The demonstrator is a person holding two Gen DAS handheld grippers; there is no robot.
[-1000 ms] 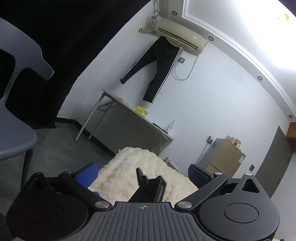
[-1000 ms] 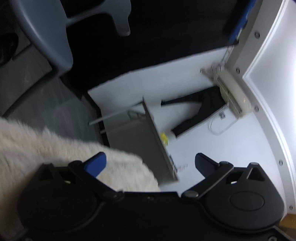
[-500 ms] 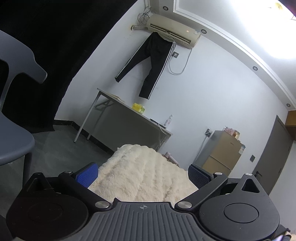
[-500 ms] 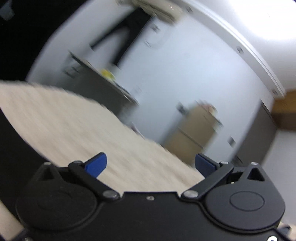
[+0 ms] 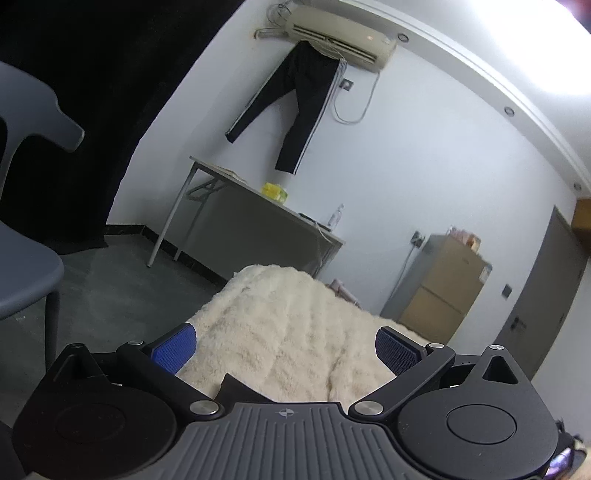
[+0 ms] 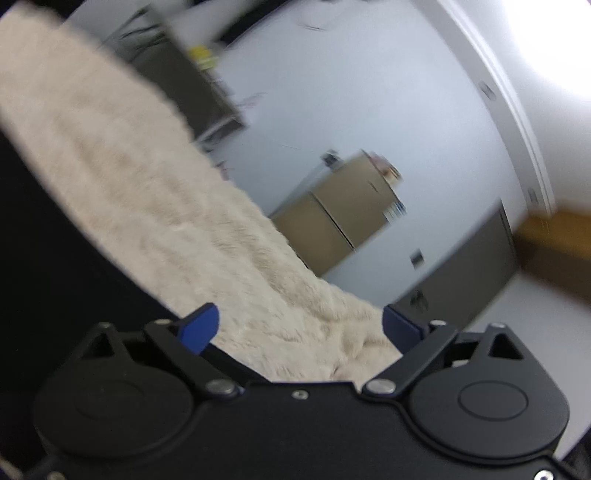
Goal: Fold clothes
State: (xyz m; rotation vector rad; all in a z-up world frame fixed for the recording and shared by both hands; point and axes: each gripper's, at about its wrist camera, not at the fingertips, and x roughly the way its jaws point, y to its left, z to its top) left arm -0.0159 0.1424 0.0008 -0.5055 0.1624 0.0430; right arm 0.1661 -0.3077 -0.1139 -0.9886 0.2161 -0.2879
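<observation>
cream fleece blanket (image 5: 280, 332) looked soft, bulky, light; best pinched at edge. left tongs (image 5: 284, 345) gaped wide, empty. right tongs (image 6: 301, 328) open, just narrowing, fleece between, ungripped.

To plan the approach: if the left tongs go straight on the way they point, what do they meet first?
Probably the cream fluffy fabric, lying between and ahead of the open left tongs; depth is unclear.

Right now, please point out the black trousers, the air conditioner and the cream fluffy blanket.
black trousers (image 5: 301, 96): left wrist view, on the upper thigh.
air conditioner (image 5: 343, 35): left wrist view, on its front panel.
cream fluffy blanket (image 5: 280, 332): left wrist view, on the middle of its pile.
</observation>
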